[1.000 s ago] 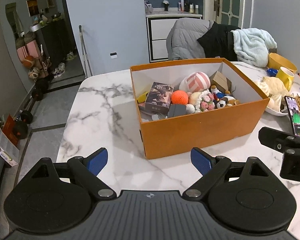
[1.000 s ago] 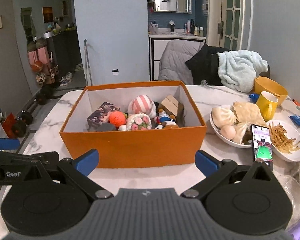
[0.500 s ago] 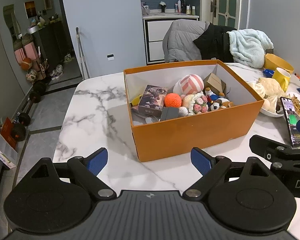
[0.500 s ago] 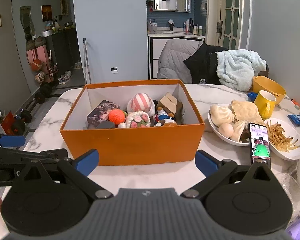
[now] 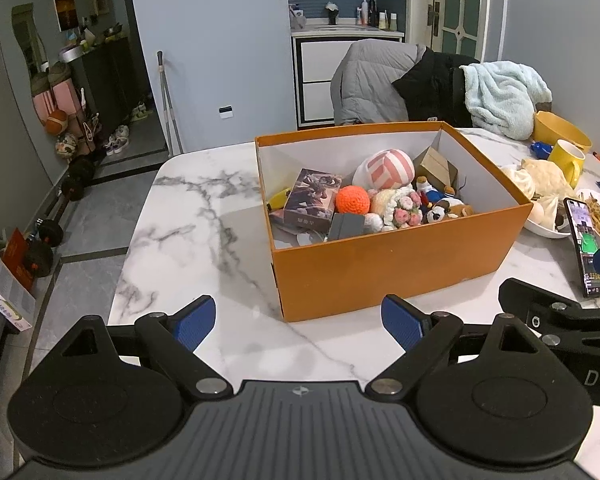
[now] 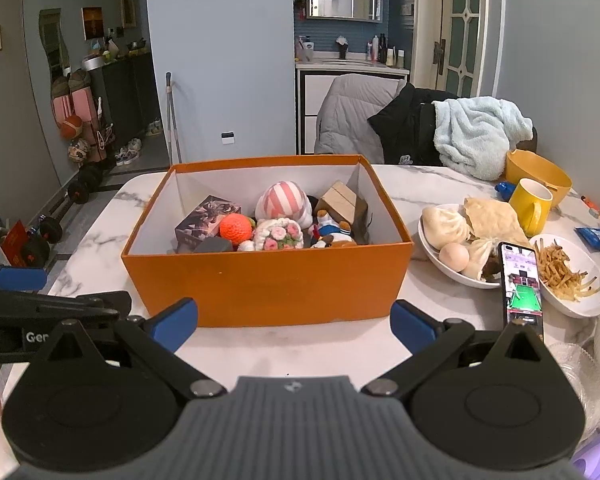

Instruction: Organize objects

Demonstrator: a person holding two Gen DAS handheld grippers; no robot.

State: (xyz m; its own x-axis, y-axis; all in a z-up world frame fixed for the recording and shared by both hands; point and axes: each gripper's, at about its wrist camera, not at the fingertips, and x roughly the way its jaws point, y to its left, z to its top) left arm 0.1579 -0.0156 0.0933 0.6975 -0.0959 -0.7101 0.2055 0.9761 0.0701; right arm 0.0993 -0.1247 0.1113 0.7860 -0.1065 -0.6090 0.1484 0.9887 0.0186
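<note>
An orange cardboard box stands on the marble table. It holds an orange knitted ball, a pink-striped plush, a dark card box, a crocheted flower bundle, small toy figures and a brown carton. My left gripper is open and empty, in front of the box's near left corner. My right gripper is open and empty, in front of the box's near wall.
Right of the box stand a bowl of buns, a phone, a plate of fries, a yellow mug and a yellow bowl. Jackets and a blue towel hang on chairs behind. The table's left edge drops to the floor.
Both grippers have pulled back and risen a little from the box, so it sits lower and smaller in view. Both stay open and empty.
</note>
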